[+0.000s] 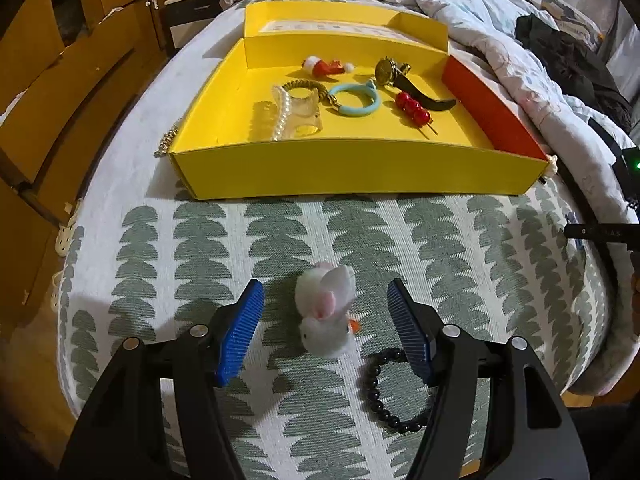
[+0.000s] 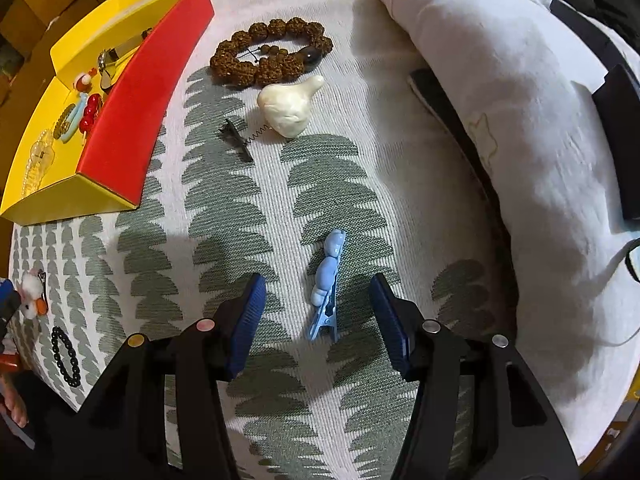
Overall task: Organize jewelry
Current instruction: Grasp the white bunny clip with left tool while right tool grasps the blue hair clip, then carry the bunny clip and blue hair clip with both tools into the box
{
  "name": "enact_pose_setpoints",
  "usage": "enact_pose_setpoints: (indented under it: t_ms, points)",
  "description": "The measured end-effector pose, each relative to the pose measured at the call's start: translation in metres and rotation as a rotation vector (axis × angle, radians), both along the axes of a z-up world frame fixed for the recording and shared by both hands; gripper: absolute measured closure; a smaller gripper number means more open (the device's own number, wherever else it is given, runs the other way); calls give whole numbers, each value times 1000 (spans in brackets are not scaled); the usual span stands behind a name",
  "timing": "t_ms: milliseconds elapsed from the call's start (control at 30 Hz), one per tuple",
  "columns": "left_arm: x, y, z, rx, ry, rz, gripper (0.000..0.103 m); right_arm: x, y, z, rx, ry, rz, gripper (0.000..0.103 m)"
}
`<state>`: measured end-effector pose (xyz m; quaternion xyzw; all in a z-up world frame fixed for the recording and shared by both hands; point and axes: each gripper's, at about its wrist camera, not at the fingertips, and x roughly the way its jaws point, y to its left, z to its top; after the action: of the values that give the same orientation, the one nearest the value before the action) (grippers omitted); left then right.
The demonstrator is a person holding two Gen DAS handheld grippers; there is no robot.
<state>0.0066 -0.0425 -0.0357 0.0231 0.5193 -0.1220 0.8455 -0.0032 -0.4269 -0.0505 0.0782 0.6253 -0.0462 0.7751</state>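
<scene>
Claws gape: left [image 1: 326,320] around fluffy clip [image 1: 326,312], right [image 2: 318,312] apparently around blue clip [image 2: 326,280].

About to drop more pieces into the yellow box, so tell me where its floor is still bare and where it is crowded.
Bare floor in the yellow box: the left strip beside the pearl claw clip, and the front right corner between the red bead stick and the front wall. The middle is crowded: teal ring, watch, Santa clip.

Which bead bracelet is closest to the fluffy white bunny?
The black bead bracelet. It lies right beside the fluffy bunny clip, while the brown knobbly bracelet sits far off by the box's red side.
</scene>
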Motion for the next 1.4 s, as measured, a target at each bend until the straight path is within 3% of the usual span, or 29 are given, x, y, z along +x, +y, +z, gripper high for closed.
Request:
enact_pose_setpoints:
  t_ms: [267, 467, 667, 700, 833, 1067, 1200, 1400]
  points:
    - [7, -8, -20, 57, 52, 8, 39, 1, -10, -3, 32, -6, -5, 46]
    - [11, -8, -32, 55, 109, 8, 39, 2, -15, -3, 41, -10, -4, 47]
    - [15, -5, -39, 50, 146, 22, 53, 3, -2, -1, 39, -6, 15, 67]
    - [15, -4, -40, 51, 150, 24, 60, 2, 0, -1, 40, -8, 18, 70]
    - [14, -4, -40, 44, 156, 23, 65, 2, 3, -1, 51, -9, 11, 71]
    - [14, -3, -36, 24, 155, 24, 68, 3, 0, -2, 57, -13, 8, 78]
    - [14, -1, -32, 11, 150, 28, 68, 2, -9, 4, 78, -27, -3, 86]
    - [8, 4, -23, -4, 134, 30, 68, 2, -3, 7, 89, -31, 5, 86]
